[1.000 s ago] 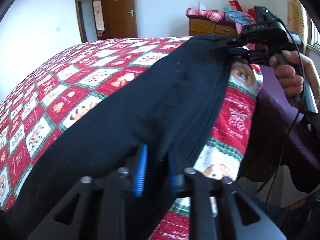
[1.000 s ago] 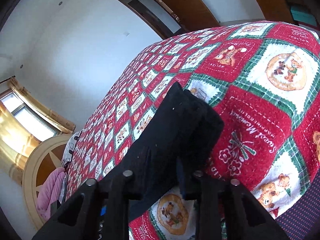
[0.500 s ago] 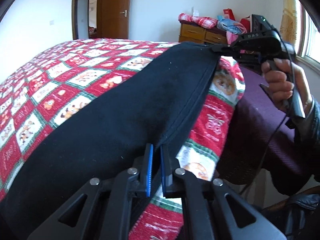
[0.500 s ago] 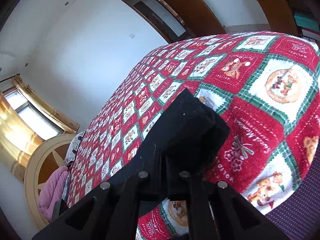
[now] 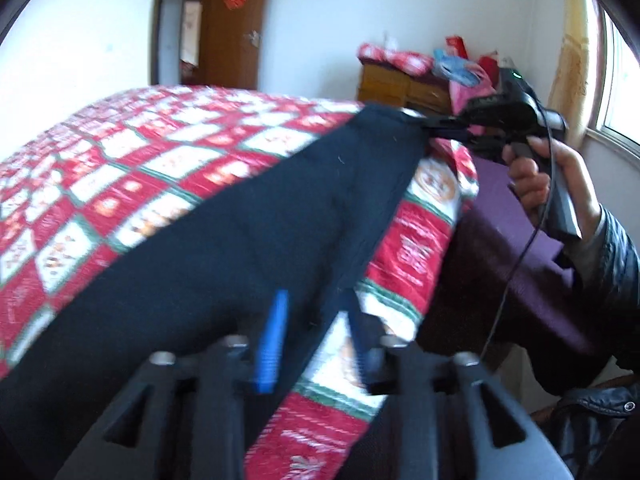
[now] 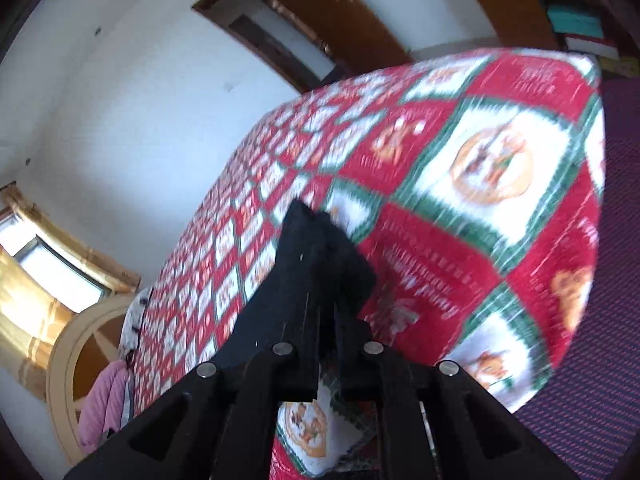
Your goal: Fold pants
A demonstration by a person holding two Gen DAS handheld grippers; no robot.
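Black pants are laid lengthwise along bed edge. Far end is clamped by right gripper; near edge sits btwn parted fingers of left gripper, ungripped.

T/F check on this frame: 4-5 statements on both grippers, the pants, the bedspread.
1. The left gripper is open. True: its blue pads stand apart over the pants' edge.
2. The right gripper is shut on the pants. True.
3. The pants are light grey. False: they are black.
4. The pants lie on a plain white sheet. False: they lie on a red, white and green patterned bedspread.
5. The wooden door stands behind the bed. True.
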